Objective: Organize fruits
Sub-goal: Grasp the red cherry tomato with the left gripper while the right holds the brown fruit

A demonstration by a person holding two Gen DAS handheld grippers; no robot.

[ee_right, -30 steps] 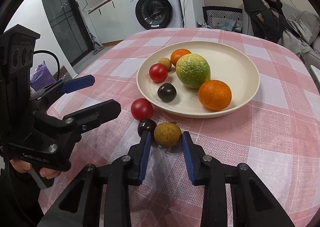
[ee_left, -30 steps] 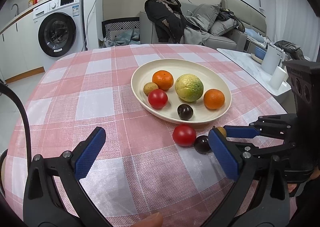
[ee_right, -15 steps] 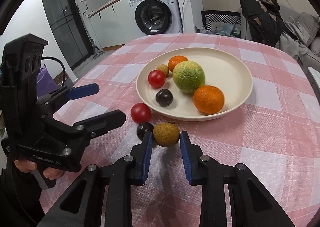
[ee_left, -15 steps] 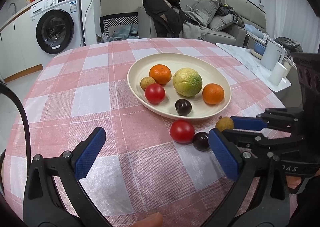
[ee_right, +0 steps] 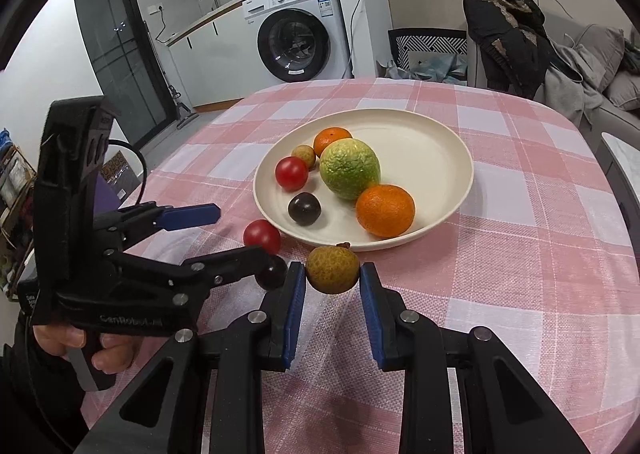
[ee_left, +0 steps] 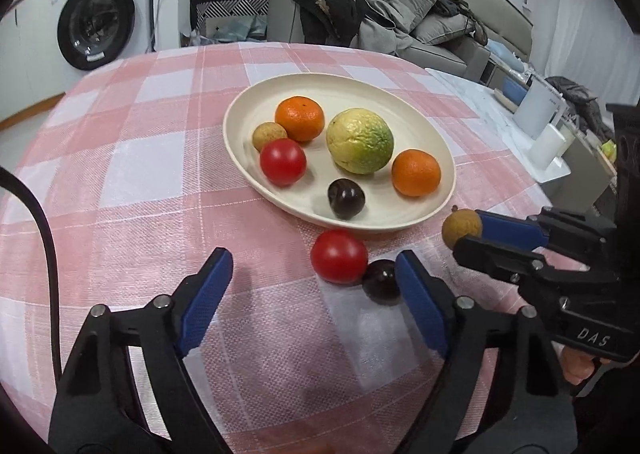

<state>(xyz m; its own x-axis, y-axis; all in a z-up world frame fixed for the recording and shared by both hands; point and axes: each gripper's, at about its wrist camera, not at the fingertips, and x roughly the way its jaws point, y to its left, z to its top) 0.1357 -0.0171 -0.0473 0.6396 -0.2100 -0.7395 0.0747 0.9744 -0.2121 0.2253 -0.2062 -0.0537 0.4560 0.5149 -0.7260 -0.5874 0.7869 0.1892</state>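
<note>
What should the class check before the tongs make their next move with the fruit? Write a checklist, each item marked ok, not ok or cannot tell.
1. Right tongs shut on the longan: ok.
2. Longan lifted clear of the cloth: cannot tell.
3. Free space in the plate for the longan: ok, its far right part is bare.
4. Left tongs around the tomato: ok, jaws closing, pads not yet touching.
5. Dark fruit out of the left tongs' way: not ok, it touches the tomato beside the right pad.
6. All fruit in the plate: not ok, three remain outside.
</note>
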